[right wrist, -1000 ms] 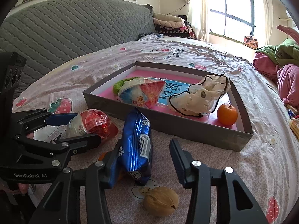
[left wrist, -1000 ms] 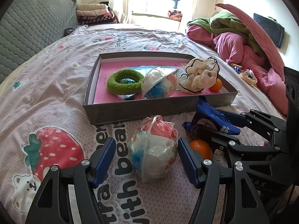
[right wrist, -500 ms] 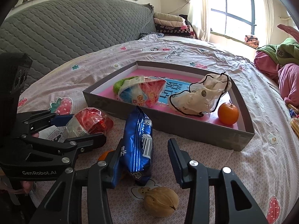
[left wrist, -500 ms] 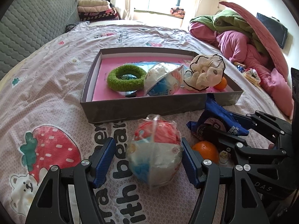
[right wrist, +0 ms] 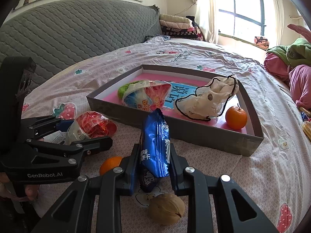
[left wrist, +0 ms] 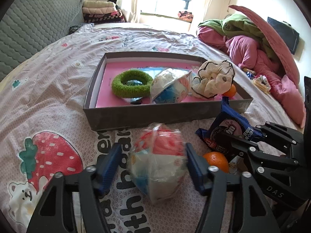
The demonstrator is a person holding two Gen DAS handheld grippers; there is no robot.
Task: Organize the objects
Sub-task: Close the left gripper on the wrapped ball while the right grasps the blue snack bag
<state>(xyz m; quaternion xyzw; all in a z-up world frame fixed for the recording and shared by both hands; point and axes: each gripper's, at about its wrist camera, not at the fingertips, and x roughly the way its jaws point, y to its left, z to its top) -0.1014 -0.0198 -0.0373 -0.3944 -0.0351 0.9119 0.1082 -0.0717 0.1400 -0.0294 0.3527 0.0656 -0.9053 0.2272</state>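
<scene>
A: Where's the blue snack packet [right wrist: 154, 136] pointing?

B: Long axis roughly upright, tilted a bit away from the cam, top crimp toward the box. Bottom end sits on the bed sheet [right wrist: 272, 165]. Right claw [right wrist: 153, 161] is closing on it, both pads against its lower half, so it's gripping the pkt.

A: And the left one?

B: Left claw [left wrist: 150, 167] also closing, w/ the wrapped red-white-blue ball [left wrist: 158, 161] between the blue pads. Right pad touches the wrapper; left pad still looks to have a sliver of gap, so not clamped yet. Ball's round-ish, no clear long axis, wrapper knot on top. It lies on the bed just in front of the box's near wall.

A: Edges, room to move?

B: Grey box [right wrist: 213, 136] w/ pink floor is just beyond both claws, near wall low. Inside: green fuzzy ring [left wrist: 131, 83] left, another wrapped ball [left wrist: 170, 89] mid, cream scrunchie [right wrist: 208, 101] and an orange [right wrist: 236, 117] at the right. Bare pink floor mostly at the far side and left edge. Outside the box: a second orange [right wrist: 110, 164] between the two claws, a walnut [right wrist: 166, 208] right under the right claw. Sheet to the right of the pkt is open; left side crowded by the other claw.
</scene>
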